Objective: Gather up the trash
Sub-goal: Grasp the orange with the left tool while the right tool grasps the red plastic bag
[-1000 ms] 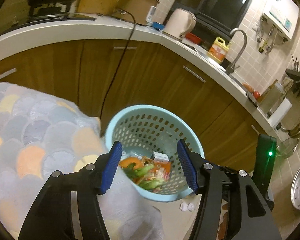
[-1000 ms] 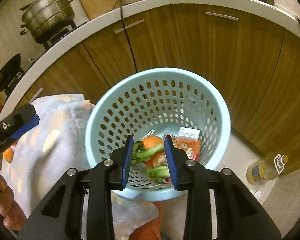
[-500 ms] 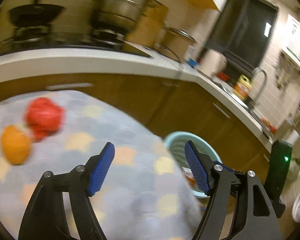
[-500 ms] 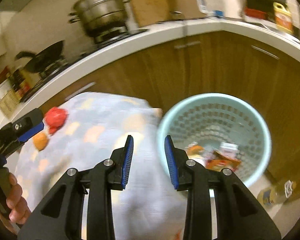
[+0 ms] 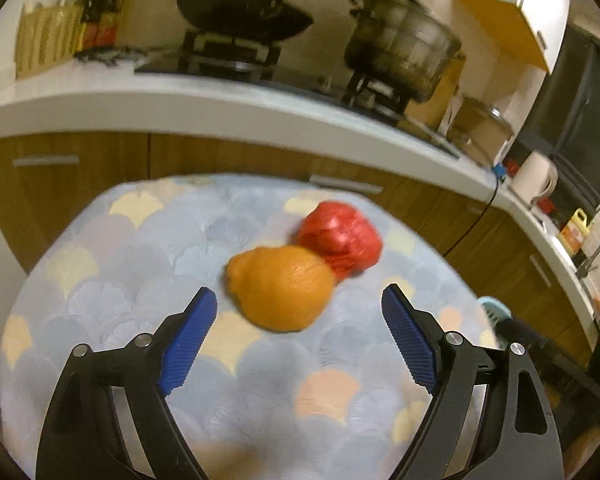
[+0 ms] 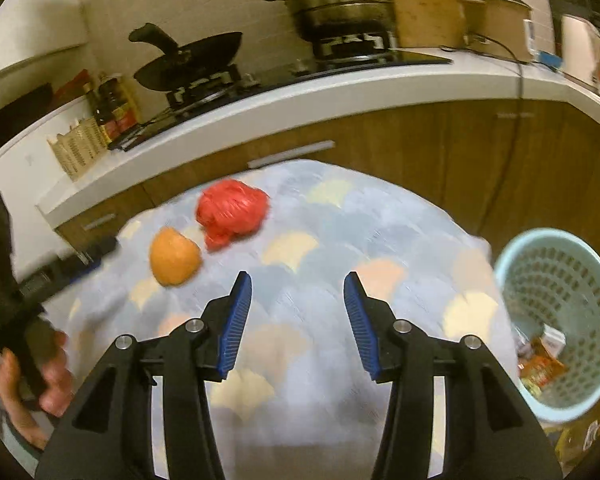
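Views swing off basket (image 6: 556,320) onto patterned cloth (image 5: 140,280). My left gripper (image 5: 300,340) spread wide before orange peel (image 5: 282,288), beside crumpled red bag (image 5: 340,240); right gripper (image 6: 296,320) released, wider than earlier.

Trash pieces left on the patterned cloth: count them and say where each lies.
2. An orange lump lies ahead of the open left claw; a crumpled red wrapper touches it, behind. Nothing else shows on the cloth.

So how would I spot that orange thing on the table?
Find the table covered with a pastel scallop-patterned cloth before the kitchen counter. Two lumps lie on it; the orange peel is the smooth rounded one, beside the crinkled red plastic bag.
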`<state>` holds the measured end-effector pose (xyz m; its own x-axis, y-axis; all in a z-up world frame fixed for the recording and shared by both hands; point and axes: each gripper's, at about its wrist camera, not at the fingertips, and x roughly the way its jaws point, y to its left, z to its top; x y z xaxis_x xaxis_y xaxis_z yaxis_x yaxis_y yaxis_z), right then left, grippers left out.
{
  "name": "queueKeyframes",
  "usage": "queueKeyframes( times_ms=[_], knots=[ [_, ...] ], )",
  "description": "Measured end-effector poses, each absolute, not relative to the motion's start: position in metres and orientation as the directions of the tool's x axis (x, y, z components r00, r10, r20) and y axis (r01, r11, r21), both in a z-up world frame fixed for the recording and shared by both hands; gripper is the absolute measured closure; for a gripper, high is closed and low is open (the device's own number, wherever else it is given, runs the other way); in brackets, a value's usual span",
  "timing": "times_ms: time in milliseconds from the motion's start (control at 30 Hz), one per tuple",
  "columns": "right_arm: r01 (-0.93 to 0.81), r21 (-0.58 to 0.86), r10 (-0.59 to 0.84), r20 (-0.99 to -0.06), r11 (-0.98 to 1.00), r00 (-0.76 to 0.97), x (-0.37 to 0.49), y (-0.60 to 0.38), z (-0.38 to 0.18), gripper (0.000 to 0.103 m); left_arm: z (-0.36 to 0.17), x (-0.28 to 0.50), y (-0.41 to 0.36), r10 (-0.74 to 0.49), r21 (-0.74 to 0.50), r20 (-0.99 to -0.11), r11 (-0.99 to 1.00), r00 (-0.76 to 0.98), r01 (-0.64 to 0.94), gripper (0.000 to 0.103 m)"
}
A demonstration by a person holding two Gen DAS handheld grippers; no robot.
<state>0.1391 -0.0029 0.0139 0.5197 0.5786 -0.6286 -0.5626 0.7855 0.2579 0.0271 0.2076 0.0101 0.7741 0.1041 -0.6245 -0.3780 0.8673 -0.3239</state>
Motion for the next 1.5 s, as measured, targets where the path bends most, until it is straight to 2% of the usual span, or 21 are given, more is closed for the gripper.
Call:
queueKeyframes(
  times_ms=[200, 233, 267, 300, 367, 433, 500, 567, 733, 1000, 1067, 1233, 1333, 1500],
  knots=[
    [-0.593, 0.247, 0.590, -0.635, 0.766, 0.499, 0.162, 0.038, 0.015, 0.058, -0.017, 0.062, 0.214, 0.062, -0.297, -0.675, 0.889, 0.736, -0.348, 0.021],
    [-0.599, 0.240, 0.591, -0.633, 0.764, 0.500, 0.165, 0.046, 0.014, 0.054, -0.020, 0.067, 0.213, 0.074, -0.279, -0.678, 0.895, 0.731, -0.349, 0.022],
    [-0.602, 0.235, 0.590, -0.632, 0.763, 0.503, 0.169, 0.052, 0.012, 0.051, -0.024, 0.072, 0.213, 0.089, -0.257, -0.687, 0.898, 0.721, -0.356, 0.028],
    [-0.605, 0.233, 0.592, -0.630, 0.762, 0.503, 0.172, 0.056, 0.011, 0.046, -0.027, 0.075, 0.211, 0.096, -0.243, -0.693, 0.902, 0.714, -0.357, 0.038],
    [-0.618, 0.243, 0.608, -0.623, 0.748, 0.491, 0.182, 0.070, 0.007, 0.043, -0.030, 0.077, 0.209, 0.109, -0.218, -0.688, 0.912, 0.718, -0.347, 0.047],
    [-0.627, 0.254, 0.622, -0.620, 0.736, 0.478, 0.190, 0.082, 0.003, 0.039, -0.032, 0.071, 0.212, 0.077, -0.262, -0.657, 0.910, 0.750, -0.322, 0.057],
    [-0.633, 0.255, 0.627, -0.618, 0.731, 0.475, 0.197, 0.095, -0.002, 0.033, -0.034, 0.065, 0.220, 0.041, -0.324, -0.631, 0.893, 0.774, -0.311, 0.072],
    [-0.641, 0.258, 0.634, -0.617, 0.723, 0.467, 0.205, 0.110, -0.008, 0.028, -0.034, 0.060, 0.225, 0.029, -0.365, -0.608, 0.877, 0.793, -0.313, 0.078],
    [-0.644, 0.272, 0.637, -0.632, 0.715, 0.441, 0.217, 0.137, -0.025, 0.027, -0.032, 0.043, 0.238, 0.060, -0.428, -0.555, 0.835, 0.829, -0.347, 0.079],
    [-0.657, 0.136, 0.558, -0.667, 0.742, 0.493, 0.208, 0.160, -0.032, 0.027, -0.030, 0.042, 0.242, 0.126, -0.414, -0.563, 0.812, 0.817, -0.411, 0.079],
    [-0.660, 0.123, 0.553, -0.669, 0.741, 0.497, 0.207, 0.162, -0.032, 0.031, -0.029, 0.043, 0.241, 0.134, -0.401, -0.563, 0.819, 0.815, -0.411, 0.079],
    [-0.679, 0.087, 0.547, -0.671, 0.729, 0.501, 0.201, 0.167, -0.034, 0.050, -0.028, 0.046, 0.236, 0.151, -0.367, -0.564, 0.835, 0.812, -0.410, 0.079],
    [-0.678, 0.104, 0.568, -0.646, 0.728, 0.510, 0.199, 0.161, -0.031, 0.055, -0.028, 0.044, 0.236, 0.148, -0.371, -0.561, 0.835, 0.814, -0.407, 0.079],
    [-0.681, 0.146, 0.621, -0.577, 0.718, 0.531, 0.192, 0.143, -0.021, 0.056, -0.026, 0.042, 0.232, 0.154, -0.362, -0.548, 0.842, 0.822, -0.399, 0.079]
  ],
)
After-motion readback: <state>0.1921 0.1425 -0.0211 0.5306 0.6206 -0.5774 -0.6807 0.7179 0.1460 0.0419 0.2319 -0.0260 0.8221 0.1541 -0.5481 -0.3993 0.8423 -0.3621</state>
